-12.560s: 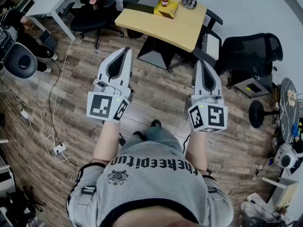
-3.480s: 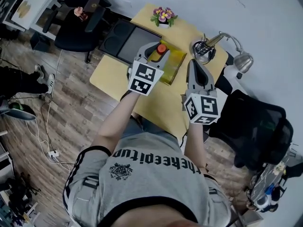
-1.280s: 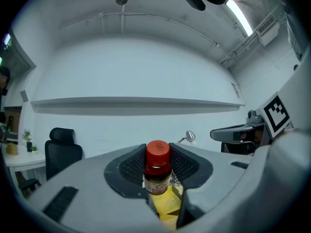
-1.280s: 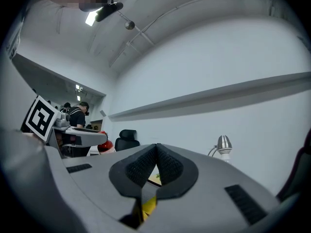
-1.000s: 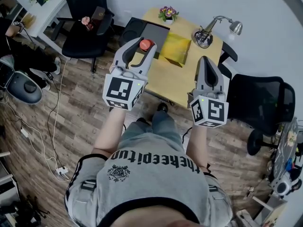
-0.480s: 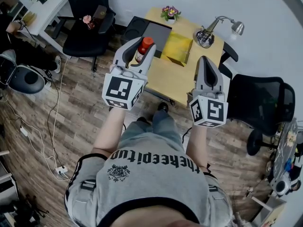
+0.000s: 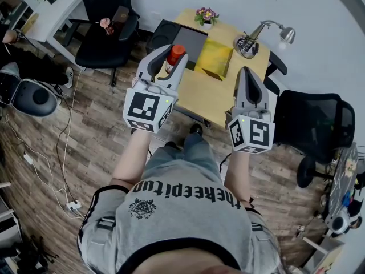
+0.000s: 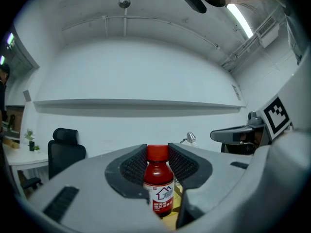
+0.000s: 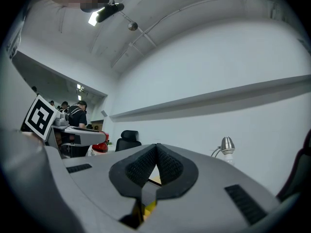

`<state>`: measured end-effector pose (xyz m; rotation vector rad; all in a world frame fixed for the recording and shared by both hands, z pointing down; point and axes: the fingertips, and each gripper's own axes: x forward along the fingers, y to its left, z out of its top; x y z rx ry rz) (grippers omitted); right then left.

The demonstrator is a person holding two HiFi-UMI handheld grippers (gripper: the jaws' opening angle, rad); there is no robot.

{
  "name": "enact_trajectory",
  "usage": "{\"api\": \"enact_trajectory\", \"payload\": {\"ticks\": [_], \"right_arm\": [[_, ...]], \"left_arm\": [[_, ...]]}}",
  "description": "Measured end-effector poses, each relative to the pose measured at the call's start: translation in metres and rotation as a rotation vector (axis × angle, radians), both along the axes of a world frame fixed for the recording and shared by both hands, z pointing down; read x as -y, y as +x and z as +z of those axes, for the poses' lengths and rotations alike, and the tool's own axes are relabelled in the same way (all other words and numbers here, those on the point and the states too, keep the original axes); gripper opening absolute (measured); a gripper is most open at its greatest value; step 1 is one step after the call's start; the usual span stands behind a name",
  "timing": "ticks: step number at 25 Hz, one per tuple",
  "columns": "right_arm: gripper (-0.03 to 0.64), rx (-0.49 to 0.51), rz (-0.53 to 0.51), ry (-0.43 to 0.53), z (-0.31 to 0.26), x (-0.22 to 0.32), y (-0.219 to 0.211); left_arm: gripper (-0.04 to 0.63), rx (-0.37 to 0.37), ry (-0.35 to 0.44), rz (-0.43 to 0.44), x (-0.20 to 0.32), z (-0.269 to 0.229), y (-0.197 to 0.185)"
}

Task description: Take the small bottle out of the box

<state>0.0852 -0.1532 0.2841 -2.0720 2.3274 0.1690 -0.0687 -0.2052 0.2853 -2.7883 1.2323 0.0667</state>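
A small dark-red bottle point(image 7: 173, 58) with a red cap and a white label stands upright between the jaws of my left gripper point(image 7: 169, 54), which is shut on it. In the left gripper view the bottle point(image 8: 158, 184) sits between the ribbed pads, held at its neck and shoulders. It hangs in the air in front of the table's near left corner, clear of the yellow box point(image 7: 214, 59) on the wooden table point(image 7: 201, 95). My right gripper point(image 7: 248, 71) is level beside it, jaws shut with nothing between them point(image 9: 156, 152).
A black tray point(image 7: 181, 37) lies left of the yellow box. A flower pot point(image 7: 206, 15) and a desk lamp point(image 7: 278, 32) stand at the table's far side. Black chairs stand at the left point(image 7: 105, 10) and right point(image 7: 311, 124). Cables run over the floor at left.
The left gripper closed on the bottle in the box, lifted it out and drew back from the table. In the last second the held bottle's side came into sight; both grippers stayed almost still.
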Motion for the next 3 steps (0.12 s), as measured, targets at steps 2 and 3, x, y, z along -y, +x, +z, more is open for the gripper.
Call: {"api": "enact_trajectory", "payload": {"ticks": [2,3], "right_arm": [[0.002,-0.001,0.001,-0.001,-0.0008,0.0007,-0.0016],[0.002,-0.002,0.001,-0.001,-0.0012,0.0010,-0.0023]], "left_arm": [[0.137,-0.001,0.000,0.001,0.0007,-0.0009,-0.0013],[0.137,-0.001,0.000,0.002,0.0010,-0.0014,-0.0018]]}}
